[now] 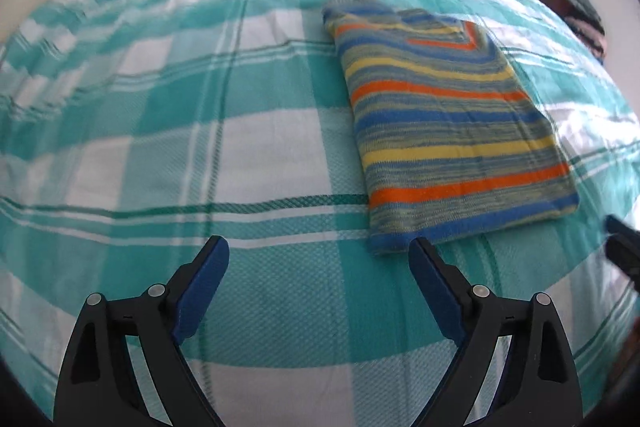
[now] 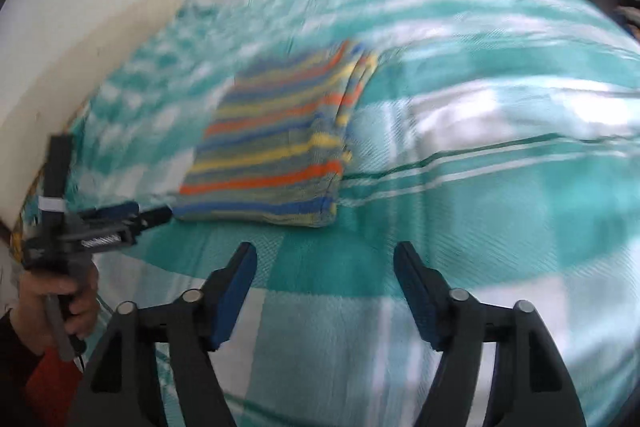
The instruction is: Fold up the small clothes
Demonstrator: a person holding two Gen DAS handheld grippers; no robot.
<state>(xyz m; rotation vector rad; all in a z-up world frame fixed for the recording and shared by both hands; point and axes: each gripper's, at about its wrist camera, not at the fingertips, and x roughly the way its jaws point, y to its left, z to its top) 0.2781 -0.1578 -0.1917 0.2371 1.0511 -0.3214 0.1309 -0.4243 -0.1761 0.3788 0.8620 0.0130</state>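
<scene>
Striped sweater (image 1: 452, 131) lies folded on bed (image 1: 200, 155), left tongs (image 1: 318, 259) and right tongs (image 2: 325, 265) both wide, empty; fold looks finished, next probably fetch another garment.

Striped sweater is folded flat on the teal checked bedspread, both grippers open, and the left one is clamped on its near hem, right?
Not quite. The left gripper is open but holds nothing; the left wrist view shows its jaws over the teal checked bedspread, short of the folded striped sweater. The right gripper is open too.

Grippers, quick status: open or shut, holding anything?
Left gripper: open, empty, just short of the folded striped sweater.
Right gripper: open, empty, over the checked bedspread.
</scene>
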